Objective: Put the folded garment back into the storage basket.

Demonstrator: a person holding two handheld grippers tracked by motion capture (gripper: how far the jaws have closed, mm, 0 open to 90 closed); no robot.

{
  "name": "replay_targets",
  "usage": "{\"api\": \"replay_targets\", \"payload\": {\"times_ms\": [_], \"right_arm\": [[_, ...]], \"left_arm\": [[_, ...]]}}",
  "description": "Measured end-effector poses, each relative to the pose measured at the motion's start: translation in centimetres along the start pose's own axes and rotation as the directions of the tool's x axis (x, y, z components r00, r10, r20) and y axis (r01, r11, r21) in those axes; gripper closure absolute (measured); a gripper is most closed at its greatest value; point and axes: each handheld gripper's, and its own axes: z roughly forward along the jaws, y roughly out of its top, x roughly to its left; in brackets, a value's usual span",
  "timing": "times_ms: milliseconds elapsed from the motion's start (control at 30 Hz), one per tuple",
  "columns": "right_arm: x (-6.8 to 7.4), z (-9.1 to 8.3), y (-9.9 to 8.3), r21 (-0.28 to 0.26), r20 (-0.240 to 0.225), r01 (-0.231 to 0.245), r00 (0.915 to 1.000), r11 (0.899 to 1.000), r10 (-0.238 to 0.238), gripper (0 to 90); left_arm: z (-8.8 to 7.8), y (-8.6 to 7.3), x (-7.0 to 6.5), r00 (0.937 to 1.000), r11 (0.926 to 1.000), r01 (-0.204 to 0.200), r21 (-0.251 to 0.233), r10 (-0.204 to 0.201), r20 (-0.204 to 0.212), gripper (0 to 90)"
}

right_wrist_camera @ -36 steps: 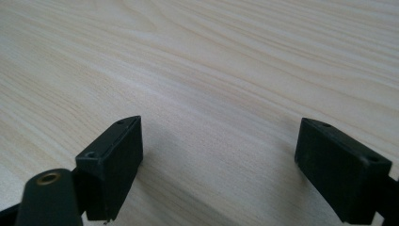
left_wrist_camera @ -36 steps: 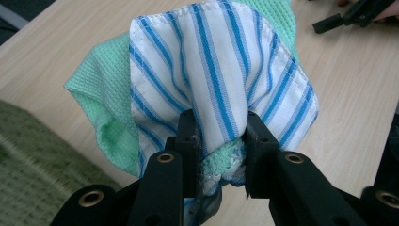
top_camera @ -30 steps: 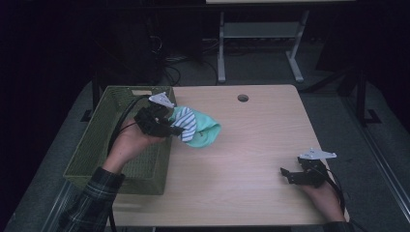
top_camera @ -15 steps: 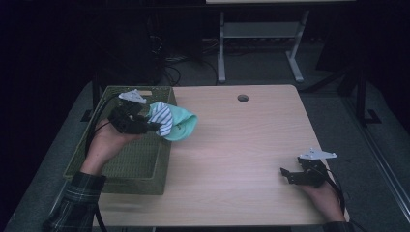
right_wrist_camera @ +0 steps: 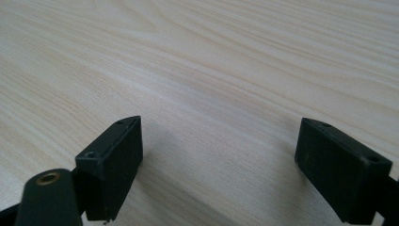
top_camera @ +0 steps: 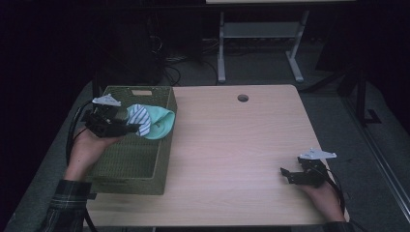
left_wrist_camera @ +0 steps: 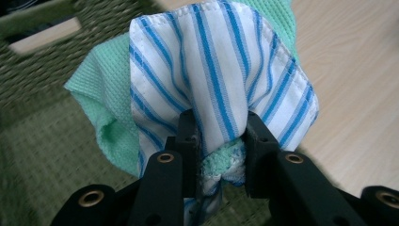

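The pale wood-grain table (top_camera: 232,154) carries everything here, and a woven olive-green rectangular basket (top_camera: 130,164) sits along its left edge, open side up to take what is dropped in. Over the basket's far right corner hangs a bundle of two cloths, a white one with blue stripes (left_wrist_camera: 221,75) wrapped over a mint-green waffle-weave one (left_wrist_camera: 101,101), part of it drooping past the basket's right rim toward the tabletop. The left gripper (top_camera: 135,126) has its jaws clamped on a bunched fold of that bundle, striped fabric outside and green terry pinched between the pads, so both cloths travel as one; it is held above the basket's interior, which looks like the place meant for them. Near the table's front right corner the right gripper (top_camera: 288,175) rests low over bare wood with its jaws spread wide and nothing between them, parked out of the way
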Motion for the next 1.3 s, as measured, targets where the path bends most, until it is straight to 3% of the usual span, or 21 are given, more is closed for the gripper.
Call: {"api": "replay_targets", "payload": {"times_ms": [233, 633, 967, 1300], "right_arm": [[0.0, 0.0, 0.0, 0.000, 0.000, -0.002, 1.0000, 1.000, 0.002, 15.1], [0.0, 0.0, 0.0, 0.001, 0.001, -0.003, 1.0000, 1.000, 0.003, 15.1], [0.0, 0.0, 0.0, 0.000, 0.002, -0.004, 1.0000, 1.000, 0.004, 15.1], [0.0, 0.0, 0.0, 0.000, 0.002, -0.004, 1.0000, 1.000, 0.004, 15.1]], "left_arm": [[1.1, -2.3, 1.5, 0.9974, 0.9986, 0.046, 0.027, -0.045, -0.056, 71.3], [3.6, -5.3, 3.2, 0.9897, 0.9926, 0.103, 0.064, -0.096, -0.106, 71.2], [6.0, -6.7, 3.9, 0.9885, 0.9862, 0.101, 0.132, -0.084, -0.126, 70.8], [7.2, -7.2, 4.1, 0.9883, 0.9787, 0.106, 0.176, -0.084, -0.127, 67.9]]}}
